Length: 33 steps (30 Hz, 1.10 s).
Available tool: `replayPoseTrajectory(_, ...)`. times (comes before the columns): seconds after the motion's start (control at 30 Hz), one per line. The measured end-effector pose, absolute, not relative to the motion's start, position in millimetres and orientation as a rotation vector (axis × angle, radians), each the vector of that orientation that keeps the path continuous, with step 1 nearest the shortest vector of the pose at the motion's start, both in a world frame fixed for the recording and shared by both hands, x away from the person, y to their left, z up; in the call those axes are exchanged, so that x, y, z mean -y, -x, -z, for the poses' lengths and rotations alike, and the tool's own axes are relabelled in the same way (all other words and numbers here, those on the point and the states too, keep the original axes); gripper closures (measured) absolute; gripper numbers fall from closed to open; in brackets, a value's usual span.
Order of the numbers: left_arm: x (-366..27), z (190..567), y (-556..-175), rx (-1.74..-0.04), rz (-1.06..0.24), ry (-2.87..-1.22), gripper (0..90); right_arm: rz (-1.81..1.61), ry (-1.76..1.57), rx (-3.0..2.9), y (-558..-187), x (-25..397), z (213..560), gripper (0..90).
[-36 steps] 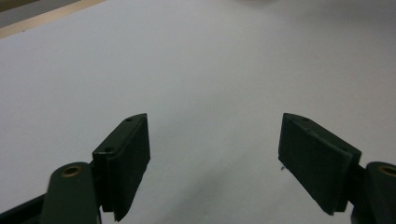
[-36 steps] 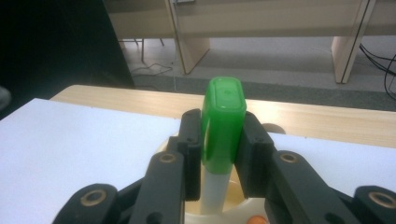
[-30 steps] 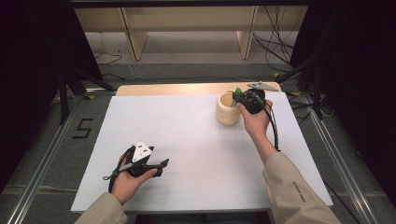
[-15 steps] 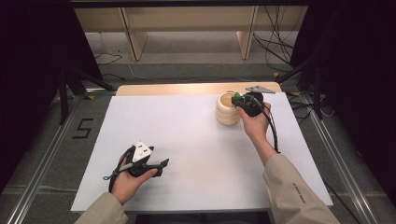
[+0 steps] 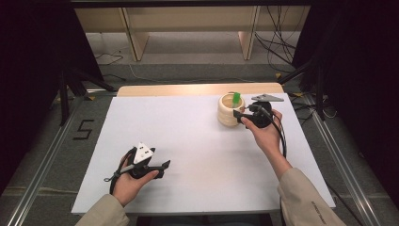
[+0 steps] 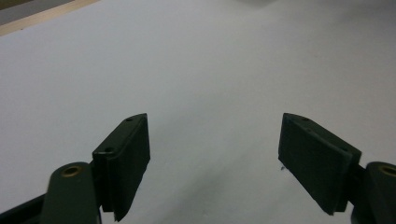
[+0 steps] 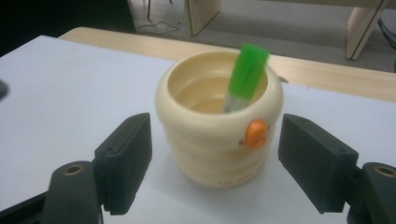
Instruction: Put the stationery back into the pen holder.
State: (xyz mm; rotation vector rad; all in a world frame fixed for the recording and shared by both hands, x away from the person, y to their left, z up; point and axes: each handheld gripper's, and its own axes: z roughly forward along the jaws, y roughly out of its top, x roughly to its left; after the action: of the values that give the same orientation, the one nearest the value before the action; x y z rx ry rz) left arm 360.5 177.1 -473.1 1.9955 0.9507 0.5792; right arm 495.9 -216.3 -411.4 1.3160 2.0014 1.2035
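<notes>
Near the far right corner of the surface [image 5: 188, 141] stands the cream cup [image 5: 229, 111] with a green stick [image 5: 236, 98] inside. The right claw [image 5: 238, 116] is released beside it; probably next it must close around the cup. The left claw [image 5: 165, 165] rests released.

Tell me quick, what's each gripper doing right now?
Left gripper: open, holding nothing, over the white table.
Right gripper: open, jaws either side of the cream cup, not clamped on it.
</notes>
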Motion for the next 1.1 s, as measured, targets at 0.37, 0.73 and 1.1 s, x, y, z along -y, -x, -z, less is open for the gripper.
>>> replayPoseTrajectory(0.37,-177,474,-360,-0.959,-0.573,-1.994,24.9,-1.202,-1.283,-2.088,-467,225,419,24.7)
replayPoseTrajectory(0.73,-177,474,-360,-0.958,-0.573,-1.997,24.9,-1.209,-1.255,-2.146,-447,228,426,24.3)
replayPoseTrajectory(1.1,-177,474,-360,-0.956,-0.572,-2.000,24.9,-1.216,-1.237,-2.197,-429,229,431,24.1)
